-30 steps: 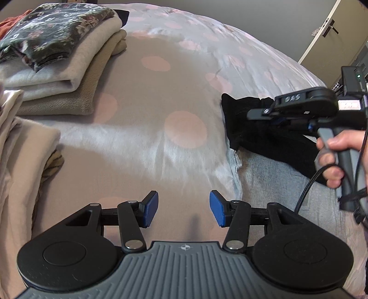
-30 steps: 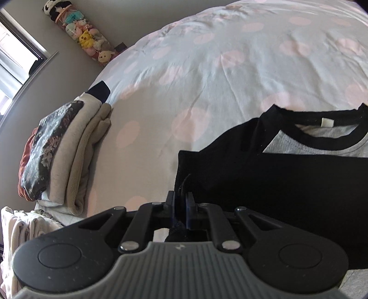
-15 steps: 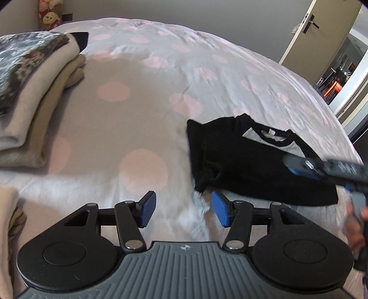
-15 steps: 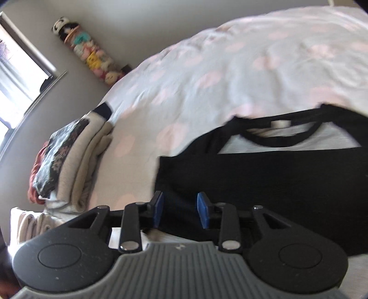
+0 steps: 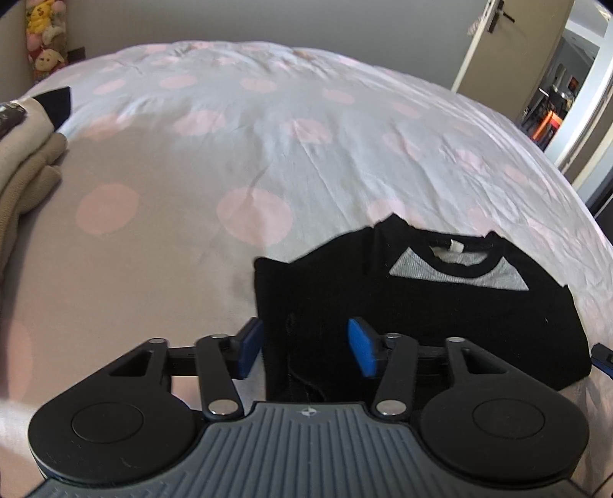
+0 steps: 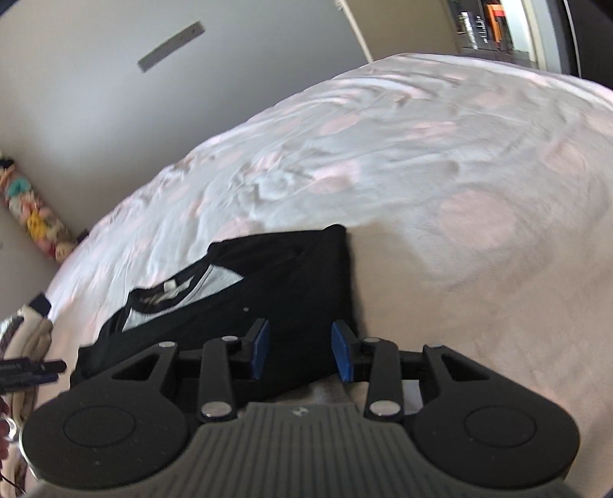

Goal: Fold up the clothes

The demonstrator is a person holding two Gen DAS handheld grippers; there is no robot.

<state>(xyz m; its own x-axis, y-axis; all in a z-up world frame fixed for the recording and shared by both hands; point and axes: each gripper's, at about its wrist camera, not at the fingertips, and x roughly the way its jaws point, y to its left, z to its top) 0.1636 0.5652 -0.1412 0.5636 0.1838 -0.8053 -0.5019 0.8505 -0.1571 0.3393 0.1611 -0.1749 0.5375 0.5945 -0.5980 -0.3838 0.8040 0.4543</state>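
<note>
A black shirt [image 5: 440, 314] with a grey chest panel and a white neck label lies on the bed, its sleeves folded in across the front. My left gripper [image 5: 304, 350] hovers over the shirt's near left corner. Its jaws are closing, with black fabric between the blue pads [image 5: 360, 352], which do not press on it. In the right wrist view the same shirt [image 6: 268, 283] runs off to the left. My right gripper [image 6: 300, 350] stands open over the shirt's near right corner, gripping nothing.
The bed cover [image 5: 268, 134] is pale with pink dots and wrinkled. A stack of folded beige clothes [image 5: 23, 164] sits at the left edge. Plush toys [image 5: 42, 34] hang on the wall behind. An open door [image 5: 509, 53] is at the far right.
The right gripper let go of the black sleeve, opened and swung to the shirt's right corner. The left gripper slid right to the left corner, and its jaws narrowed.
</note>
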